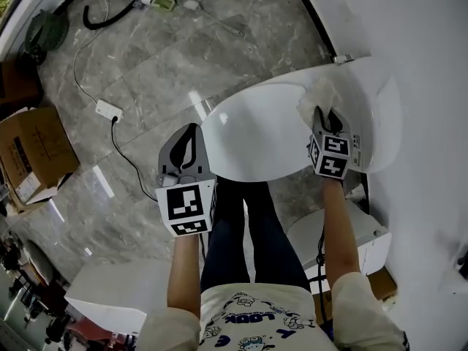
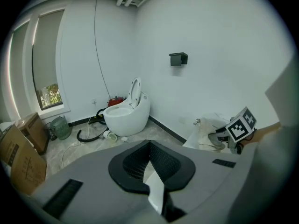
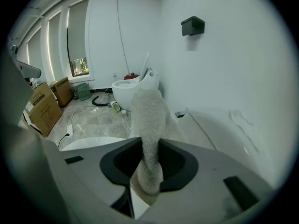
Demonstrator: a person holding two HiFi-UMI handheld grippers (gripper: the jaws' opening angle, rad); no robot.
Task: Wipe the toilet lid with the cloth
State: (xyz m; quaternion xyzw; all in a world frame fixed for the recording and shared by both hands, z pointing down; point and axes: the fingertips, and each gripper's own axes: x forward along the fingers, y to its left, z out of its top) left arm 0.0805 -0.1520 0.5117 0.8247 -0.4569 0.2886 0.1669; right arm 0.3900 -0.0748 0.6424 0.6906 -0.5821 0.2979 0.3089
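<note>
Toilet lid, cloth, two hand-held grippers.
Left gripper (image 1: 189, 139) hovering beside the lid's left edge, jaws together, gripping nothing; toilet lid (image 1: 256, 137) partly covered; right gripper (image 1: 327, 117) clamping the cloth (image 1: 316, 97) at the lid's far right, the cloth's near end hiding between the jaws.

toilet lid (image 1: 256, 137): white, smooth, glossy hard shell
cloth (image 3: 148, 120): fuzzy, matt pile
floor (image 1: 161, 57), 11 o'clock: polished grey marble look, pretty shiny
cardboard box (image 1: 33, 152), 9 o'clock: plain brown, matt
left gripper (image 2: 150, 153): matt grey plastic, black ribbed pads
</note>
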